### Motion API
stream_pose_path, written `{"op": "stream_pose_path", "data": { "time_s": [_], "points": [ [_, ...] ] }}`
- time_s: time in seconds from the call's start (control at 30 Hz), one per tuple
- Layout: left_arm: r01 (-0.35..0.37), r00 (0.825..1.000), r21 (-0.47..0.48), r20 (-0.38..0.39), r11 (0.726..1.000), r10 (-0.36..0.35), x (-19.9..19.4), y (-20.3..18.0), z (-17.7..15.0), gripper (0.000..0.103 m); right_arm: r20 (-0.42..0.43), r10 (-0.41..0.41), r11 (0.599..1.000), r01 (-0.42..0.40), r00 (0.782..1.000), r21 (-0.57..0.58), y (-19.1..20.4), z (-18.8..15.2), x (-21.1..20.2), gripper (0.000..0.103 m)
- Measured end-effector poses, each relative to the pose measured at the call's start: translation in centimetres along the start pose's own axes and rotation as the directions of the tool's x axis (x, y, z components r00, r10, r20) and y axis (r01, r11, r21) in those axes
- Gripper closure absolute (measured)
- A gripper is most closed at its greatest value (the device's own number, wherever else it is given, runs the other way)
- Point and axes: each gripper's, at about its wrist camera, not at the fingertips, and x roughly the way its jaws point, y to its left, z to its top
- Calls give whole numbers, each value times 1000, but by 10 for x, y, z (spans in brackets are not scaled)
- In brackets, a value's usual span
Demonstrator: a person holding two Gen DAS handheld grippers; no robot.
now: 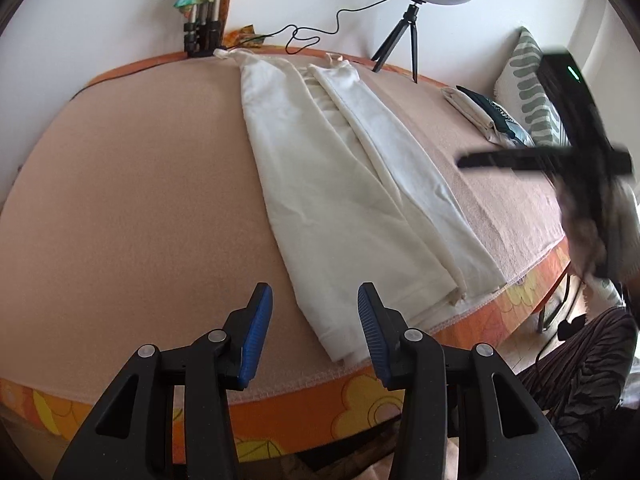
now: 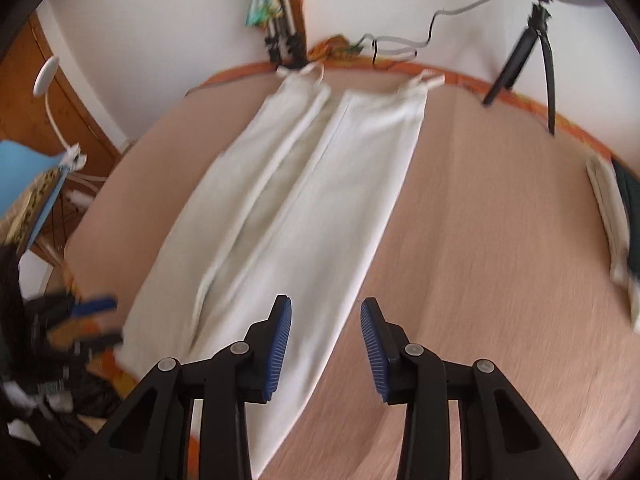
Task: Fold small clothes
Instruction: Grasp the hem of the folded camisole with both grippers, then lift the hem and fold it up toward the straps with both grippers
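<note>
A long cream-white garment (image 1: 352,200) lies flat on the peach blanket, both long sides folded in toward its middle, straps at the far end. It also shows in the right wrist view (image 2: 304,200). My left gripper (image 1: 316,300) is open and empty, above the garment's near hem at the bed's front edge. My right gripper (image 2: 326,312) is open and empty, above the garment's near right edge. The right gripper shows blurred at the right of the left wrist view (image 1: 560,160). The left gripper shows blurred in the right wrist view (image 2: 80,312).
A ring light on a tripod (image 1: 404,36) stands at the bed's far edge. Folded clothes (image 1: 488,116) and a patterned cushion (image 1: 532,92) lie at the far right. Light stands (image 1: 204,32) are against the wall. The bed's orange flowered edge (image 1: 360,400) is near.
</note>
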Motion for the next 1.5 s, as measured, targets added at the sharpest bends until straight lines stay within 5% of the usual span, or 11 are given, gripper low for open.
{"op": "stream_pose_path", "data": {
  "time_s": [0.23,0.3,0.37,0.47,0.6,0.7,0.73,0.77,0.97,1.17,1.5],
  "points": [
    [87,995,-84,-43,993,-91,4,5,-11,60,-57,134,982,-125,989,145,-2,-78,4,64],
    [95,994,-80,-53,992,-99,6,0,-13,68,-30,153,976,-146,988,164,-3,-85,1,66],
    [100,993,-70,-61,993,-104,10,-3,-14,94,-16,187,968,-181,982,171,-2,-86,3,81],
    [114,991,-85,-57,990,-119,12,-2,-13,99,-18,204,971,-200,979,128,7,-90,8,101],
    [119,992,-94,-32,988,-122,3,4,-17,99,3,234,959,-232,972,165,-1,-93,5,102],
    [129,990,-108,-45,986,-135,8,6,-20,99,7,289,934,-283,957,216,-10,-97,8,80],
    [135,989,-116,-47,984,-141,8,8,-21,99,11,339,908,-330,941,259,-15,-99,10,63],
    [139,988,-121,-47,983,-146,8,8,-21,99,34,379,884,-373,925,283,-19,-100,10,58],
    [156,985,-137,-48,978,-164,7,9,-19,99,36,433,852,-422,900,311,-13,-99,23,95],
    [201,978,-188,-13,961,-207,-3,14,-12,100,110,525,761,-523,844,385,-30,-103,22,100],
    [240,970,-187,92,953,-226,-18,19,43,100,228,529,698,-572,817,431,-53,-74,11,100]
  ]
}}
